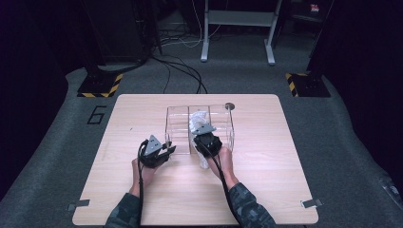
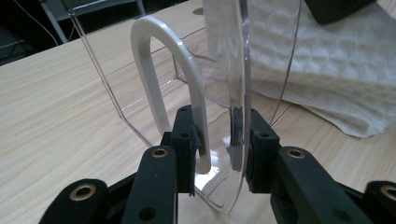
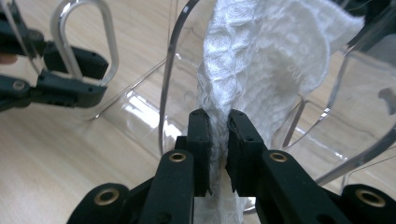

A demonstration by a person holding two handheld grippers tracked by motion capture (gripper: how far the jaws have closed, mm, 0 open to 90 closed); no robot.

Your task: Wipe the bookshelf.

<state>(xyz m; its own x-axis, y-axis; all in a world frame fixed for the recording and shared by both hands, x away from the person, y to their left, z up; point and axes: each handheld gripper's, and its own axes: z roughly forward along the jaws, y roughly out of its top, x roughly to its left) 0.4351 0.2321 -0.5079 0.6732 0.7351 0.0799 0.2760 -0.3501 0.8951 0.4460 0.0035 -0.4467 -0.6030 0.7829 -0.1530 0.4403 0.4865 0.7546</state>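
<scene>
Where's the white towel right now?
In the high view the white towel hangs over the clear box's near wall at mid-table, pinched in the right gripper.

My table (image 1: pixel 142 199) is pale wood, with a small round grey disc (image 1: pixel 230 106) near its far edge and a metal clip at each near corner. Beyond it I see grey carpet, black cables (image 1: pixel 183 71), a grey frame (image 1: pixel 237 28) and two hazard-striped bases (image 1: pixel 100 85).
</scene>
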